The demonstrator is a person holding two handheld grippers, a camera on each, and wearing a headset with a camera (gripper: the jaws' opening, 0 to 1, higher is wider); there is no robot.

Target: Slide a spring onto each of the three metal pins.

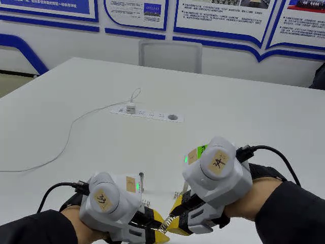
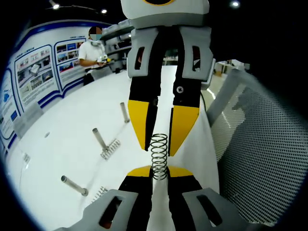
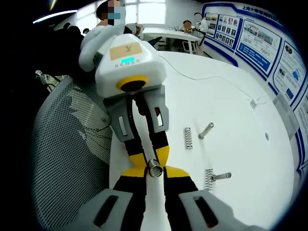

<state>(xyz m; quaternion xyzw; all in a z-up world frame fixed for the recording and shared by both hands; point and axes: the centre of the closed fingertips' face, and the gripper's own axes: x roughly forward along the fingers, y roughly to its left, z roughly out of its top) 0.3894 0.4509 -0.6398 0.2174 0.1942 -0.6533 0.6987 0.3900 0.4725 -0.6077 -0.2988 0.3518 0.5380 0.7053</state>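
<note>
Steel coil spring (image 2: 159,155) was up off the white tabletop (image 2: 72,144), strung between the two grippers, which met nose to nose right in front of the person! The left gripper (image 2: 159,172) had its black-and-yellow fingers (image 2: 138,172) closed tight on the near end of the coil, and that end sat pinched right at the yellow tips. Opposite it, the right gripper (image 3: 155,172) faced straight back. Its own fingers (image 3: 179,172) sat close around the coil's other end, only narrowly apart, with the end ring between them. Whether they truly squeezed it, I couldn't tell from where I stood.

Out on the tabletop, three slim metal pins (image 2: 99,138) stood upright in a row, none yet wearing a spring, and all well apart from the held one. Two loose springs (image 2: 110,148) lay flat among them, one just by the foot of the middle pin and another near the foot of the pin closest to the left gripper. In the head view, one pin rose just beyond the left gripper's white housing.

A grey mesh chair (image 2: 260,144) stood at the tabletop's edge beside the grippers. Farther across, a white cable (image 1: 76,122) trailed over to a white power strip (image 1: 147,114) set in the surface.
</note>
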